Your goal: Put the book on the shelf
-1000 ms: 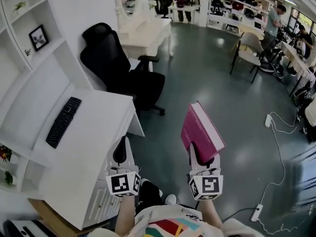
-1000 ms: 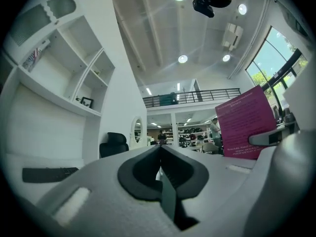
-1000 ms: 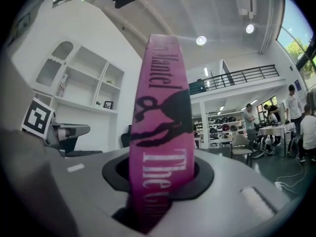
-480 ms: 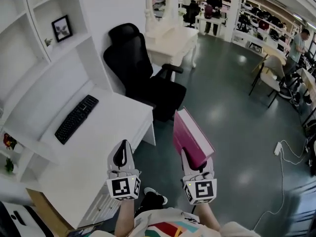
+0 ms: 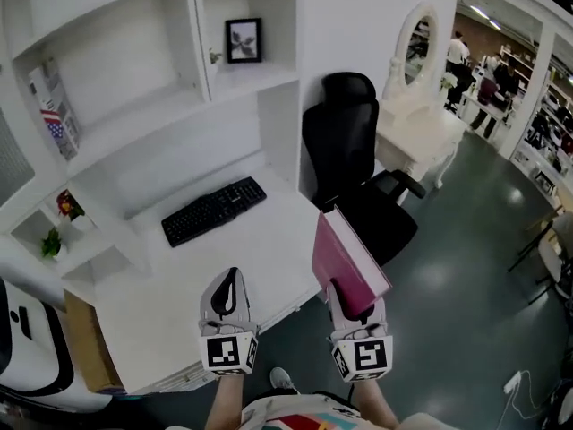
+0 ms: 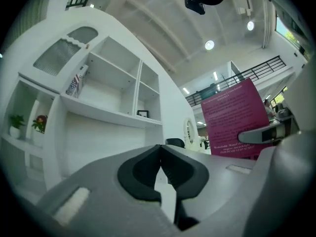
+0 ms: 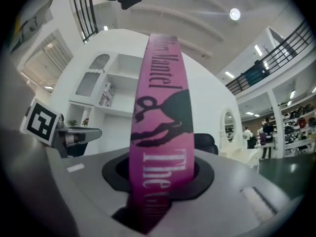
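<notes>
Your left gripper (image 5: 231,285) points forward, away from your body. Its jaws are pressed together with nothing between them. Your right gripper (image 5: 354,310) is held level beside it, a clear gap between the two, and points the same way. Its jaws are clamped on the lower end of the book (image 5: 347,256), which rises up and forward out of them with its spine turned back toward that gripper. Both marker cubes (image 5: 229,353) face up at you, and your forearms (image 5: 224,399) run back from them toward your torso.
</notes>
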Motion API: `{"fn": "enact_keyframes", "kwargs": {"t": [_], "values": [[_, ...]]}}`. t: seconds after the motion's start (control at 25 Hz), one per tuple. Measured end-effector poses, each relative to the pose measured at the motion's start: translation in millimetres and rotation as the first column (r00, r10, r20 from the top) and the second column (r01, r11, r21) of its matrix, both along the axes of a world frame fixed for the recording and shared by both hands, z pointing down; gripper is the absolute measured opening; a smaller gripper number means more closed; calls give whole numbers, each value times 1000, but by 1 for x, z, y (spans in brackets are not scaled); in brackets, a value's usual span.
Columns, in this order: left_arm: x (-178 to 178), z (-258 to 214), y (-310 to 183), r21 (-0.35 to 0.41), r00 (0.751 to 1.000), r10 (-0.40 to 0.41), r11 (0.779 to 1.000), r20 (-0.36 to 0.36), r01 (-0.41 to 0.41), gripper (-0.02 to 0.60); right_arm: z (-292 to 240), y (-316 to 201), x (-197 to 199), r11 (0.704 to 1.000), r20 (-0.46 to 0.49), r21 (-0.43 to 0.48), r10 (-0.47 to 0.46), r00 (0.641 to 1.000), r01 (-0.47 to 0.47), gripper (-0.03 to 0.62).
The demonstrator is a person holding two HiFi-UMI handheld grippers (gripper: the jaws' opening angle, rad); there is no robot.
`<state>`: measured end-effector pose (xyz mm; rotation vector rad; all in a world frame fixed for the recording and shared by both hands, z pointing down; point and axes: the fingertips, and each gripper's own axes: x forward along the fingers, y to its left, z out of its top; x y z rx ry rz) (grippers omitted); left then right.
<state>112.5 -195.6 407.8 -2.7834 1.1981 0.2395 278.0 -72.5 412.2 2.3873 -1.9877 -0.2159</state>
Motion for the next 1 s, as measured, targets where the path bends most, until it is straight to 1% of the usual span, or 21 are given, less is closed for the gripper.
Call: {"fn": "enact_keyframes", "kwargs": {"t": [0.08,0.2,0.36,0.56,0.72,0.84,1.0], "values": [[-17,-3,-13,7,998,-64,998,0,64,-2,-1,-29,-11,998,-8,3,-70,998,70,146],[-42,2,-33,-7,987,-159,987,-4,159,-2,-2,-71,-29,988,19,19,-156,988,155,146],[-66,7,-42,-25,967,-254,967,-3,254,-2,-5,-108,-58,958,9,16,-285,958,285,146],[-82,-19,-57,1,928,-370,929,-38,370,-2,0,-151,-75,918,19,18,-397,918,397,146],[-93,-31,-56,24,886,-458,888,-69,460,-2,-1,-172,-85,885,-1,10,-466,885,466,146],[-91,-36,-56,45,863,-502,862,-66,505,-2,-5,-185,-89,859,5,19,-512,859,512,146],[-86,-41,-60,58,844,-534,842,-42,536,-3,-6,-198,-91,835,27,38,-550,834,549,145]]}}
